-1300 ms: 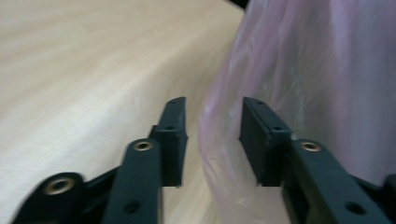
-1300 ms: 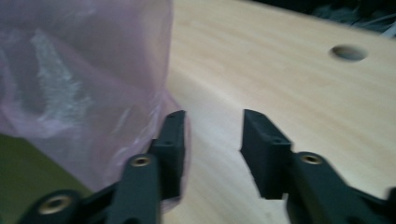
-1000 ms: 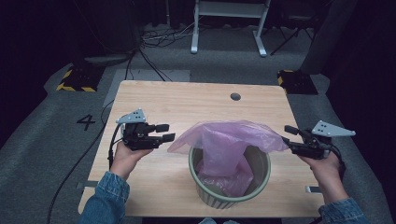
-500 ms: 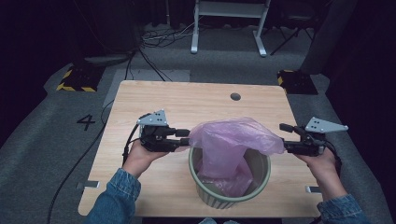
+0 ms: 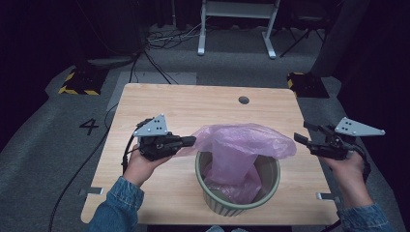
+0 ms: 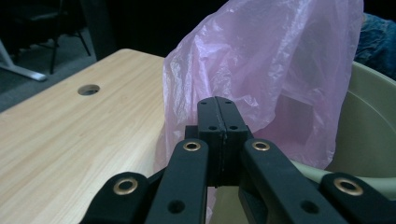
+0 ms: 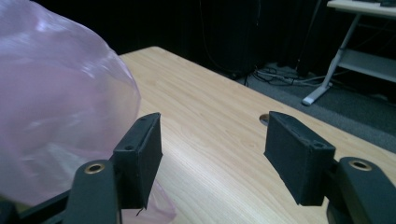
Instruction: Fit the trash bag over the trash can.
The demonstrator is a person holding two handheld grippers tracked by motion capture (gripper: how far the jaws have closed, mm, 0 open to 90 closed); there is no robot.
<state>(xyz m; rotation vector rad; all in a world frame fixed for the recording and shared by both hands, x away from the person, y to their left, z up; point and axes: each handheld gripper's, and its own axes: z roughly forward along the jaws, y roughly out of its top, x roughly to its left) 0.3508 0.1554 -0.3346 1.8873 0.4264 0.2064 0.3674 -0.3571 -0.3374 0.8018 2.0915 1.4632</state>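
Observation:
A thin pink plastic bag (image 5: 241,145) billows out of a round olive-green bin (image 5: 273,186) near the front of the wooden table (image 5: 193,104). My left gripper (image 5: 187,141) is at the bag's left edge. Its jaws have just been closing and now stand shut on the bag's film. In the left gripper view the pads (image 6: 208,116) meet, with the bag (image 6: 280,70) rising behind them and the bin's rim (image 6: 373,126) at the right. My right gripper (image 5: 303,135) hovers just right of the bag, jaws open after widening a little. Nothing lies between its pads (image 7: 299,158); the bag (image 7: 56,116) is at their left.
A round cable hole (image 5: 243,100) sits at the table's far side. The bin stands close to the front edge. Beyond the table are cables on the floor (image 5: 159,41) and a white desk frame (image 5: 237,24). A number 4 (image 5: 90,126) marks the floor at left.
My left gripper moved right to the bag's left edge and its jaws went from open to shut. The right gripper rose slightly. The bag's top now stands a bit higher.

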